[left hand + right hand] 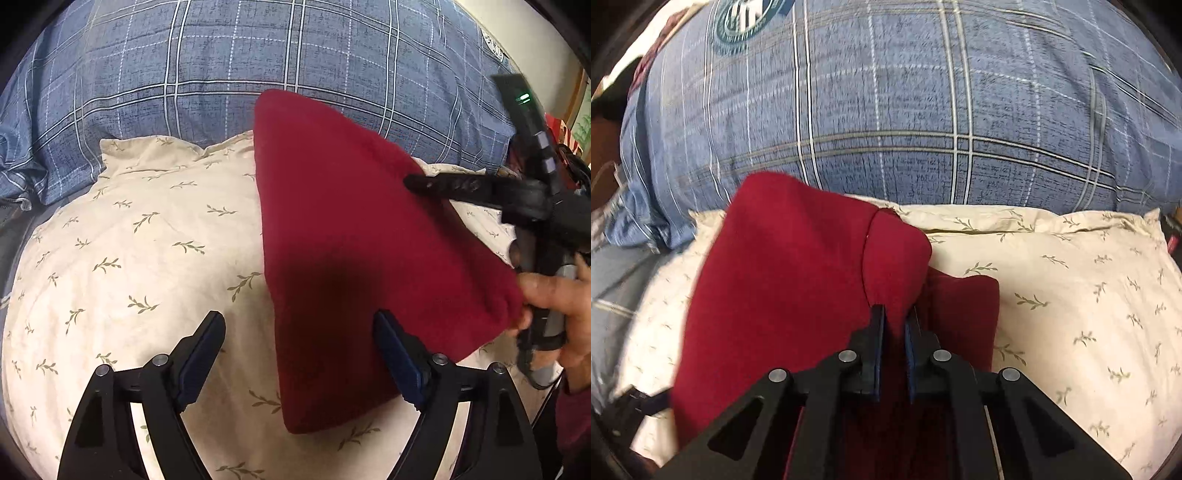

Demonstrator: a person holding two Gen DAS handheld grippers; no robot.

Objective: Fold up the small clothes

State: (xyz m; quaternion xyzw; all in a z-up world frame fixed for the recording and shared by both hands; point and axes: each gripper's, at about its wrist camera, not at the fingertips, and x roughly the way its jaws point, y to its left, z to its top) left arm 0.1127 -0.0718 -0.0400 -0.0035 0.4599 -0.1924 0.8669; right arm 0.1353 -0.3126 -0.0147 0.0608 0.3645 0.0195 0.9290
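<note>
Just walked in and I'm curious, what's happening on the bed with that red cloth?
A person is folding a small red garment on a cream leaf-print pillow with a handheld gripper in each hand. The right gripper is shut on a pinch of the red fabric and holds part of it raised. The left gripper is open, one finger over the pillow, the other over the garment, gripping nothing. A blue plaid cover lies behind.

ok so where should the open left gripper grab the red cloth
Judging by its pose, the near corner of the red cloth, taken from the near side. That edge lies flat on the pillow right by the left gripper, while the right gripper already pinches the far part.
</note>
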